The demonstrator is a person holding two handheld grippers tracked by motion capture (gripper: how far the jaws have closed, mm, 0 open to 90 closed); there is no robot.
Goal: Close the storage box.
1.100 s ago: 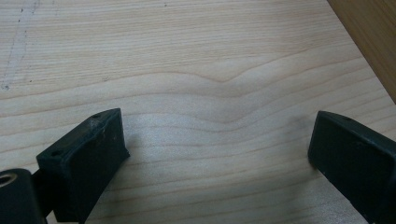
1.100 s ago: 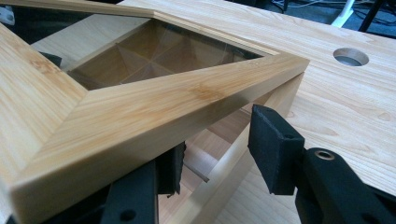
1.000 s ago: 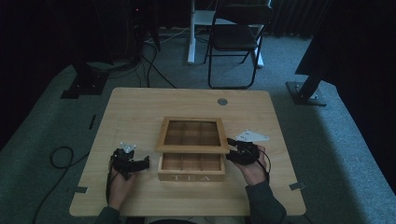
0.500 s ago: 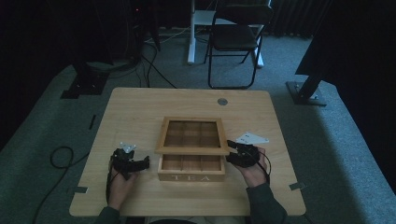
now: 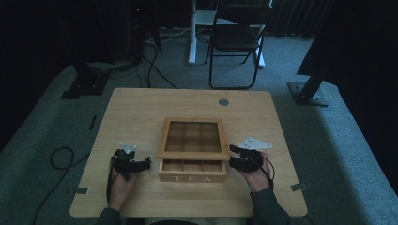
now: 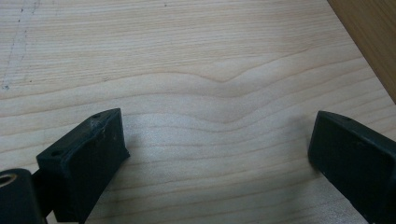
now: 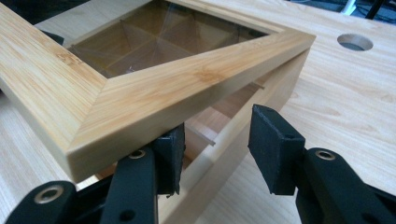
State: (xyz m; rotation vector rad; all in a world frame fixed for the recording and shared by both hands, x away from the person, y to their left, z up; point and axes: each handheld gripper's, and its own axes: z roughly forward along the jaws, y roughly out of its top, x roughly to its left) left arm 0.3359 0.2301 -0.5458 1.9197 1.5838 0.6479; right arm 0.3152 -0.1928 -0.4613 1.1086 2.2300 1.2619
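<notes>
A wooden tea box (image 5: pixel 192 172) marked "TEA" sits mid-table, and its glass-windowed lid (image 5: pixel 192 121) is lifted a little off it. My right gripper (image 5: pixel 233 156) is at the box's right front corner. In the right gripper view it (image 7: pixel 217 140) stands open. One jaw is tucked under the raised lid (image 7: pixel 140 98) and the other is outside the box's side wall (image 7: pixel 275 88). My left gripper (image 5: pixel 145 163) rests on the table left of the box, apart from it. It (image 6: pixel 217 149) is open over bare wood with nothing between the jaws.
The wooden table (image 5: pixel 141 108) has a round cable hole (image 5: pixel 224 101) behind the box. A folding chair (image 5: pixel 234 42) and stand bases are on the carpet beyond. A cable (image 5: pixel 58 157) loops on the floor at the left.
The right gripper has edged slightly in toward the box's corner, and the lid's front edge looks a touch higher. The left gripper has stayed where it was.
</notes>
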